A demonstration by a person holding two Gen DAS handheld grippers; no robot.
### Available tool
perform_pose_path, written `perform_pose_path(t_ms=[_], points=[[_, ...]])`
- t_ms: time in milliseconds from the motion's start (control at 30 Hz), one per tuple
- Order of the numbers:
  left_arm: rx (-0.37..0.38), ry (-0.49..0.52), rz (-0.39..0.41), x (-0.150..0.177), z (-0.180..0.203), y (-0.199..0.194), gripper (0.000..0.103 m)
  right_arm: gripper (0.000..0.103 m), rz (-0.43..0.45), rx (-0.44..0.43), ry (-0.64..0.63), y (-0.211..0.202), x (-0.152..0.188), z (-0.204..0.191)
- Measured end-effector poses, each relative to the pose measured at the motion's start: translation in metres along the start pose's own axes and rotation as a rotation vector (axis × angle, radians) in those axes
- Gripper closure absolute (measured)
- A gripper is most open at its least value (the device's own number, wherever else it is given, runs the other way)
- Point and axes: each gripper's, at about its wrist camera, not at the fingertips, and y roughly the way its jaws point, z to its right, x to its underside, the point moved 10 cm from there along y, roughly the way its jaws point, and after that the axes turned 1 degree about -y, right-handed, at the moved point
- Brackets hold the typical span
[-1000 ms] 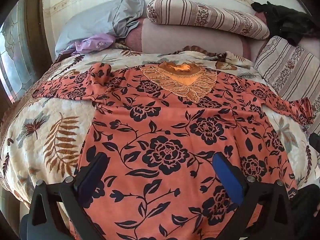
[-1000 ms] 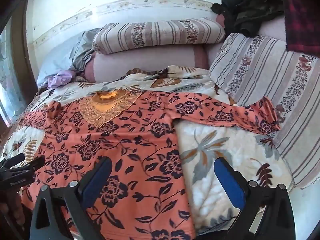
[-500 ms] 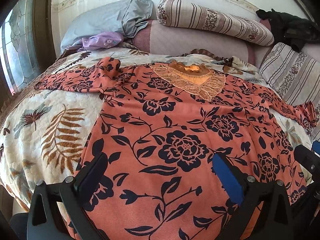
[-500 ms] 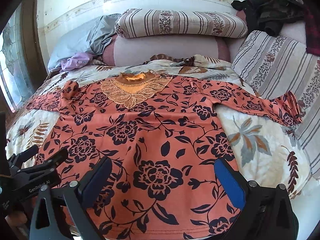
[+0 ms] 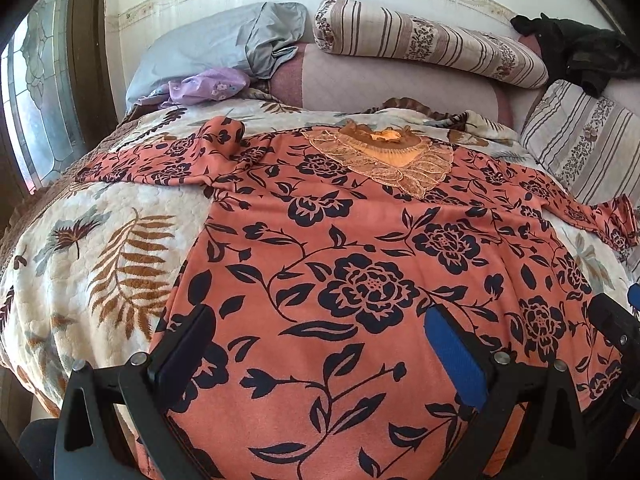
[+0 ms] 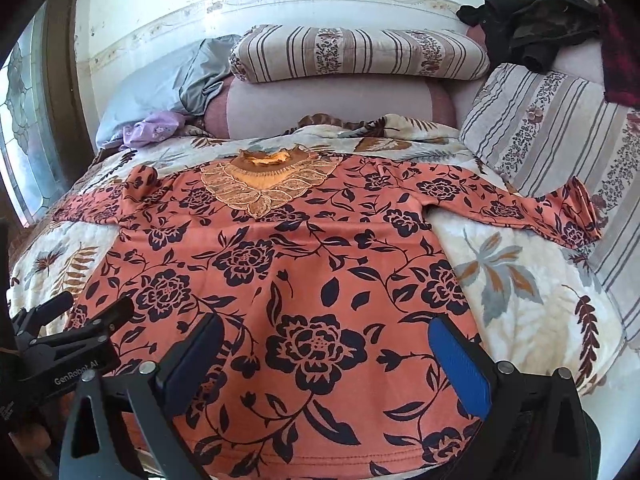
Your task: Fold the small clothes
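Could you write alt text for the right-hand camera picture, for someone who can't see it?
An orange floral top lies spread flat, sleeves out, on a leaf-patterned blanket covering a bed. The open right gripper hovers over its hem, with the left gripper at the left edge. Striped pillows and dark clothes sit behind.

A bed with a cream leaf-print blanket (image 6: 520, 320) carries an orange flowered top (image 6: 280, 280) spread flat. Beyond the top's collar lie a striped pillow (image 6: 360, 54), a grey pillow (image 5: 216, 46) and a crumpled purple cloth (image 5: 204, 88).
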Motion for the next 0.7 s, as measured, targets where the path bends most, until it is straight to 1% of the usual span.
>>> perform_pose_path(t_ms=[133,367,700], points=[[-0.012,0.02,-0.01,0.004,0.004,0.003,0.0,0.0,0.012,-0.012,0.014,0.002,0.001,0.003],[-0.032,0.024,-0.028,0.009,0.004,0.008,0.0,0.0,-0.005,-0.028,0.0,0.009,0.01,-0.002],[-0.038,0.051,-0.041,0.013,0.012,0.013,0.0,0.0,-0.019,-0.036,0.034,0.012,0.014,0.005]])
